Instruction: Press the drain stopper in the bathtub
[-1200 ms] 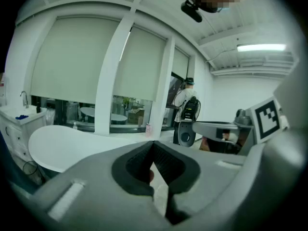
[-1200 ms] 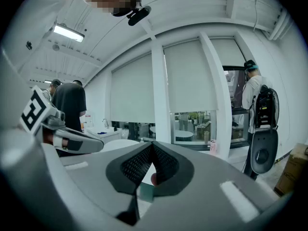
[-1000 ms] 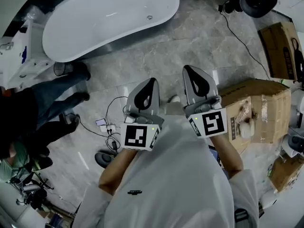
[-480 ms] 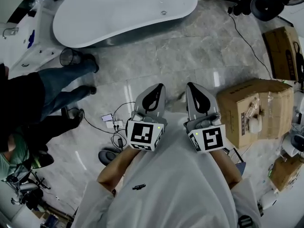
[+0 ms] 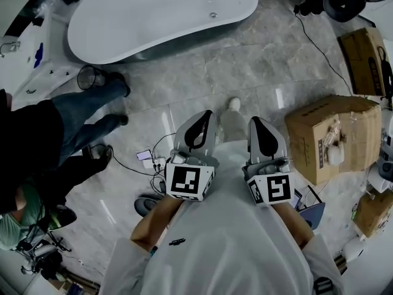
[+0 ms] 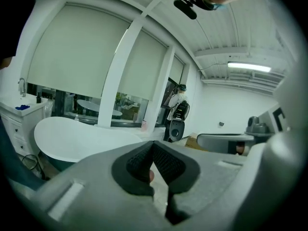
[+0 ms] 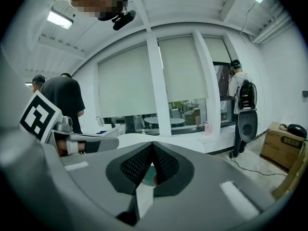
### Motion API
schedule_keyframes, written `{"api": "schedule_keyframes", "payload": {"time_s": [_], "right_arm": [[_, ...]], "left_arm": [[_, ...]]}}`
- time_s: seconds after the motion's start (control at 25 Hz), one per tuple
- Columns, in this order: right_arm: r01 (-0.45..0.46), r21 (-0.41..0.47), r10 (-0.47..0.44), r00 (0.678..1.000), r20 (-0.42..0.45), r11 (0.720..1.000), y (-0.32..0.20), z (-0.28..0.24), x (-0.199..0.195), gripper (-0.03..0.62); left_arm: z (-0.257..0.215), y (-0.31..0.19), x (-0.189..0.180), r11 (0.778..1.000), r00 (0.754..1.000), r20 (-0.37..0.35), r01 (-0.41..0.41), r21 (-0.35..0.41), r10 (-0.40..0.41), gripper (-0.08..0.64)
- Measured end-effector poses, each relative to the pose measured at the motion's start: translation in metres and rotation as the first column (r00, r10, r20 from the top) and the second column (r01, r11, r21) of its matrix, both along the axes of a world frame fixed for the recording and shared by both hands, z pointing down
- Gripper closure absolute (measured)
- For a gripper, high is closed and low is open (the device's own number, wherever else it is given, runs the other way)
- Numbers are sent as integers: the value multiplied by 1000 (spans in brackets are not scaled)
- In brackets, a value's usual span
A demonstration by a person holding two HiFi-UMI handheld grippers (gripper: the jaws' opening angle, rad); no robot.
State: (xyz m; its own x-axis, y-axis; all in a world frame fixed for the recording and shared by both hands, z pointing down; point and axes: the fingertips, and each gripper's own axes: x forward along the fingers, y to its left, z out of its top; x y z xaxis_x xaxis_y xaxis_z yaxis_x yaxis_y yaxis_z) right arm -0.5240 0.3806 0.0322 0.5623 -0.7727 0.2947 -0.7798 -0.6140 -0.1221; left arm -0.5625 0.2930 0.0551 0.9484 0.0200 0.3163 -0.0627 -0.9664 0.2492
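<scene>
Marble floor (image 5: 245, 72), bathtub (image 5: 141, 23) well ahead; left gripper (image 5: 204, 114), right gripper (image 5: 258, 121) jaws together, empty.

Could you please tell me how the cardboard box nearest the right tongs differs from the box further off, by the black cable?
The near box shows whole and is pale tan; the far box is darker brown and is cut off by the picture's edge. The near box has something white on its side; the far box bears black print instead. Both are cardboard and stand on the grey stone floor.
</scene>
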Motion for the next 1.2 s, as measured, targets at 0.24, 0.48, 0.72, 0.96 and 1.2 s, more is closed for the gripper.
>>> {"api": "schedule_keyframes", "payload": {"time_s": [0.24, 0.48, 0.72, 0.96, 1.2], "right_arm": [[-11, 19, 10, 999, 50, 1000, -6, 15, 22, 586], [-27, 21, 26, 997, 75, 999, -21, 22, 88, 586], [-86, 111, 81, 996, 44, 990, -4, -2, 206, 586], [-84, 150, 84, 996, 7, 985, -9, -13, 291, 586], [-61, 139, 56, 998, 42, 988, -28, -4, 334, 586]], "left_arm": [[15, -1, 15, 1000, 999, 36, 3, -13, -3, 560], [7, -13, 83, 1000, 1000, 28, -2, -15, 3, 560], [-4, -16, 184, 996, 998, 38, -60, 65, 57, 560], [-17, -23, 258, 997, 999, 26, -27, 76, 25, 561], [-1, -32, 300, 999, 996, 86, -18, 43, 14, 560]]}}
